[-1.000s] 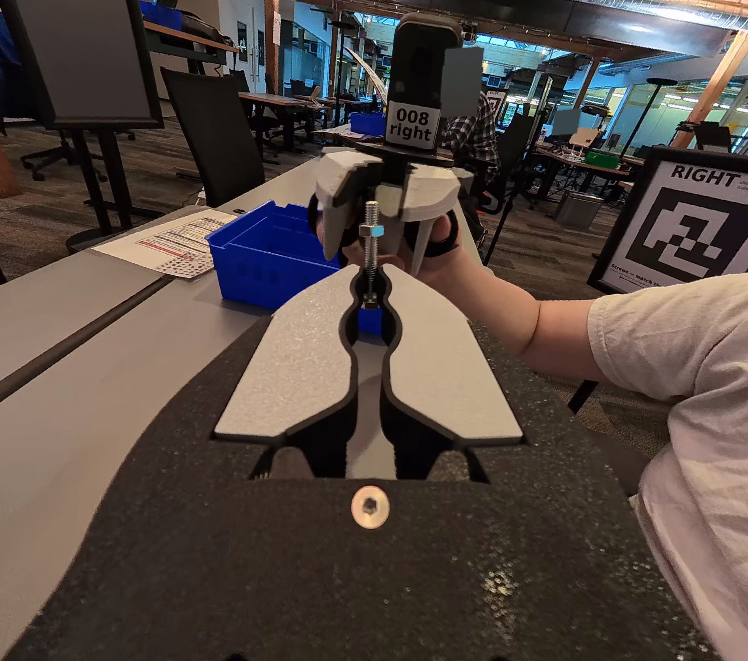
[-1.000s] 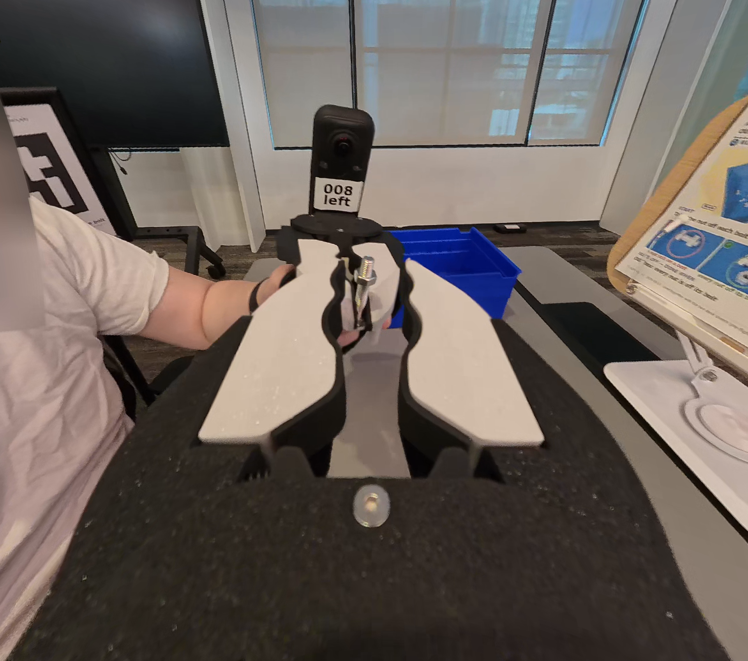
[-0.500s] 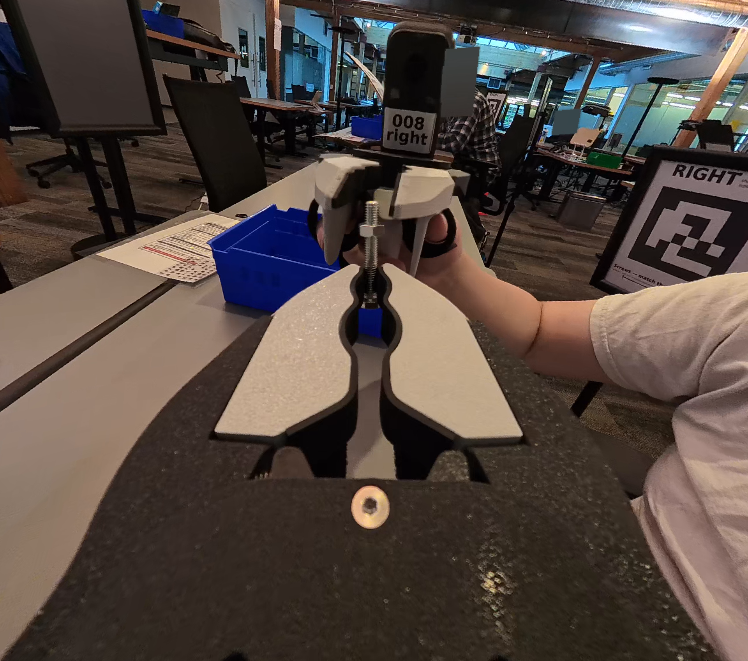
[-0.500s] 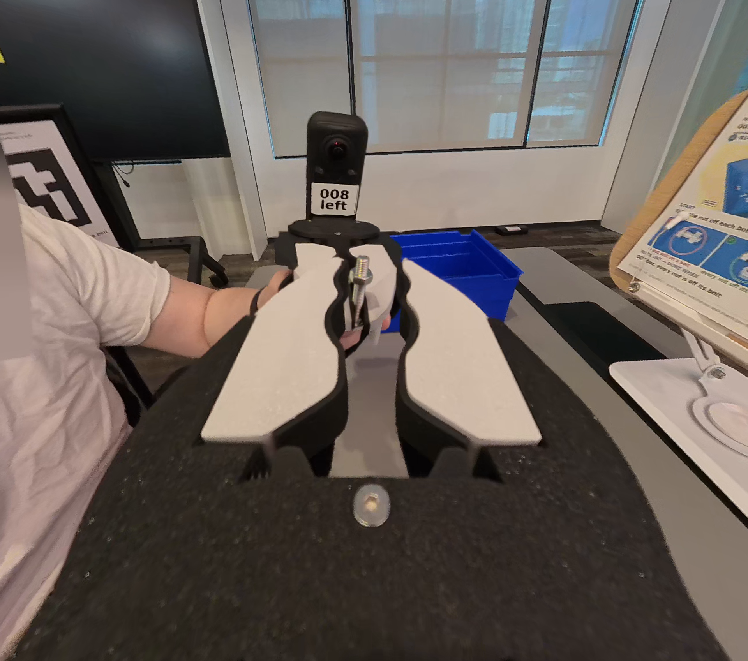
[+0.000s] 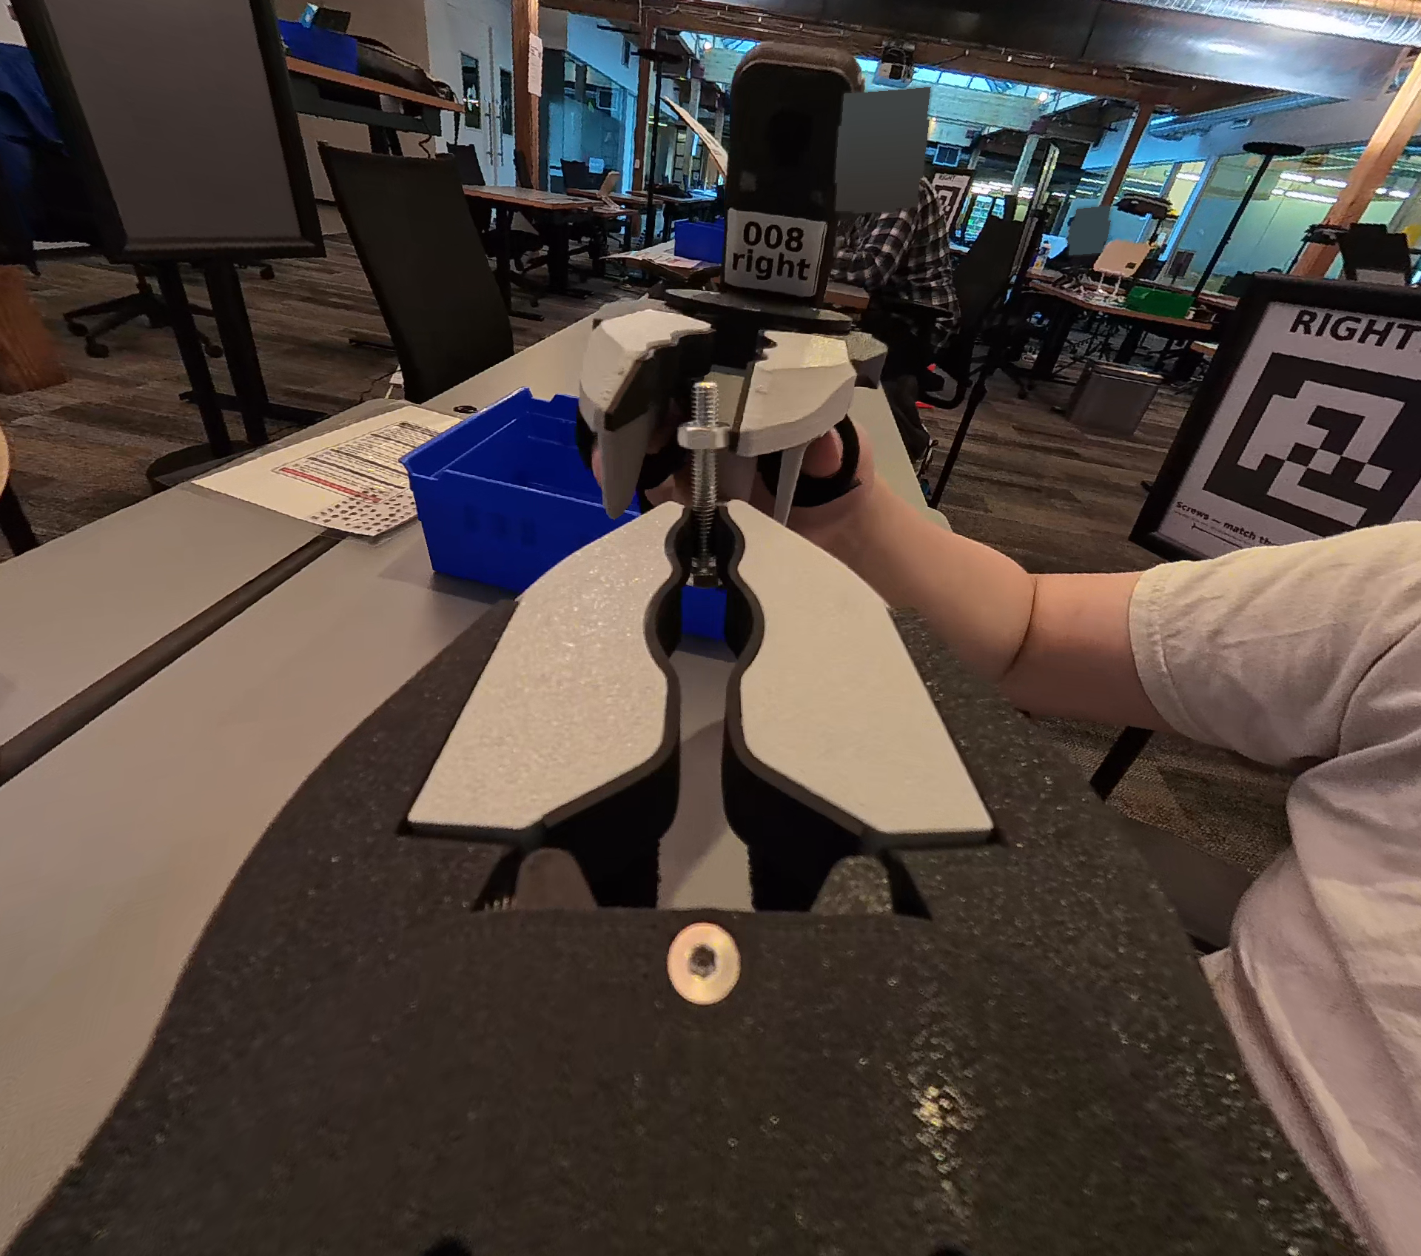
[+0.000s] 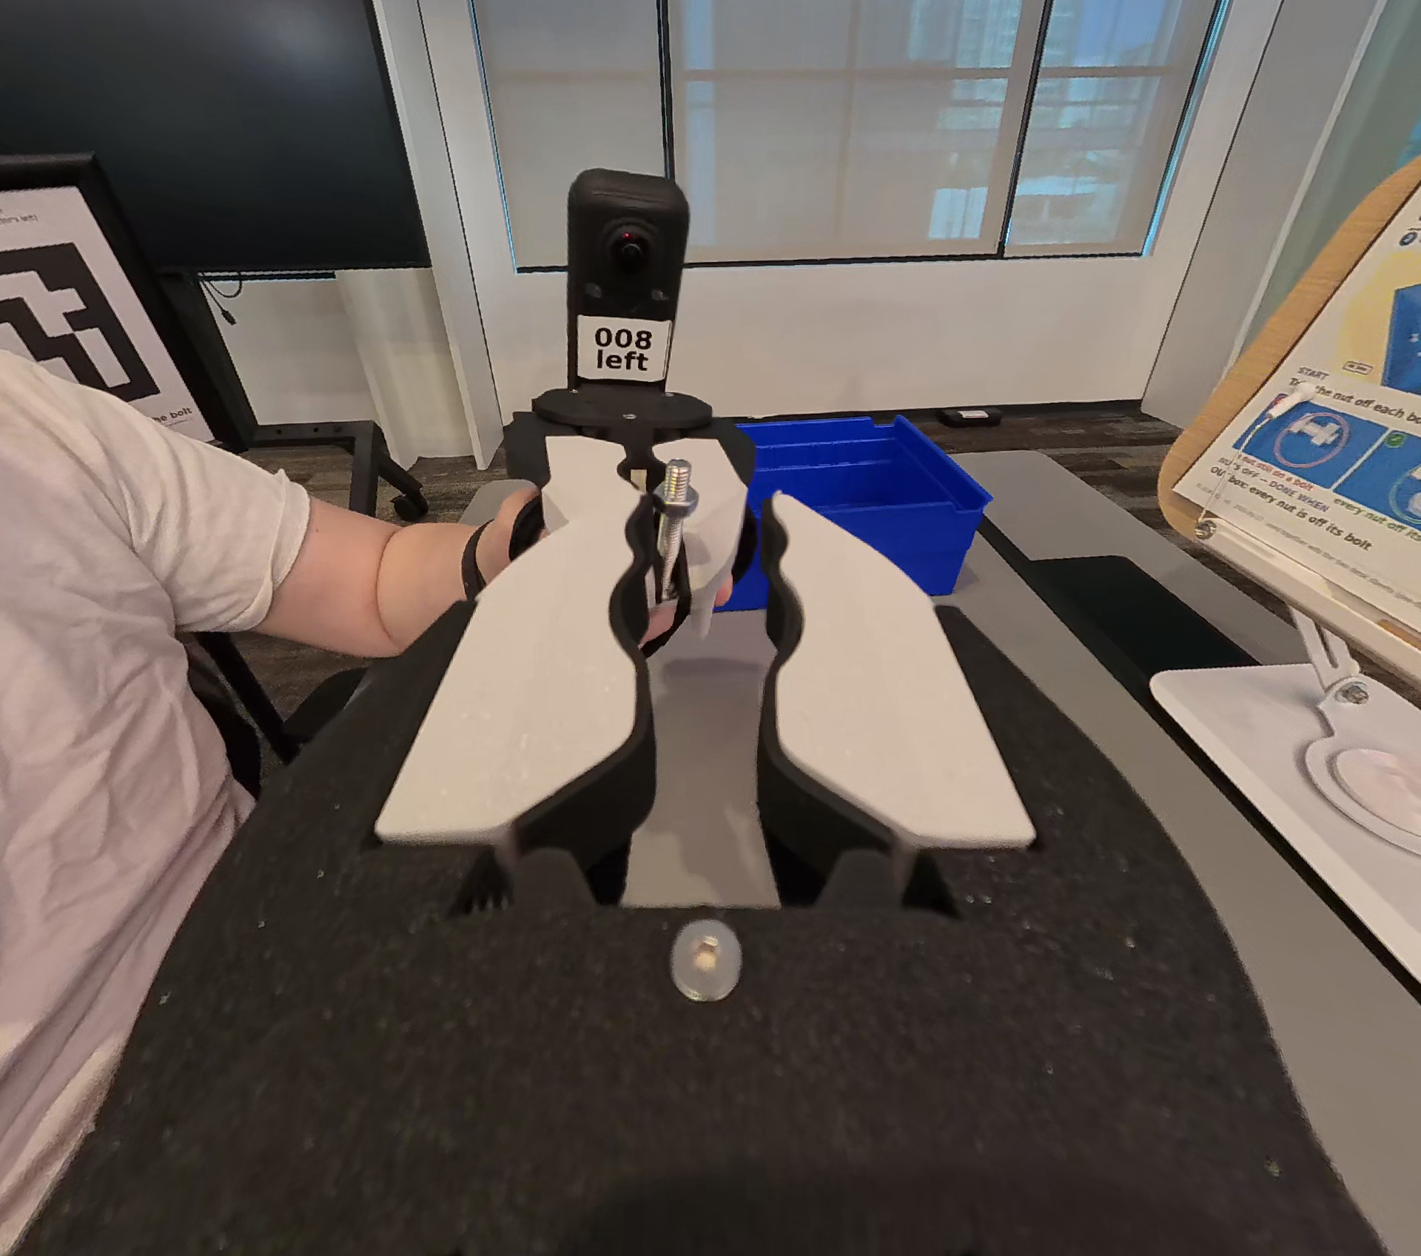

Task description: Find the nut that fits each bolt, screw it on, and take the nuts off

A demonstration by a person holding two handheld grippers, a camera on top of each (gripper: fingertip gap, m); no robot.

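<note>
paper sheet [image 5: 350, 467] flat on grey table [image 5: 154, 604] at left | blue bin [image 5: 500, 496] beside it | left gripper [image 5: 703, 531] closed on the lower end of upright bolt [image 5: 703, 488] | nut [image 5: 704, 436] threaded high on the bolt | right gripper [image 6: 703, 531] spread apart, fingers [image 6: 561, 611] on both sides of the bolt, holds nothing

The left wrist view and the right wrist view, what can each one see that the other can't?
Only the left wrist view shows a black chair and a paper sheet beside the bin. Only the right wrist view shows big windows and a picture card on a stand. Both show the bolt standing upright with its nut, the blue bin, the left tool shut on the bolt, and the open right tool.
</note>
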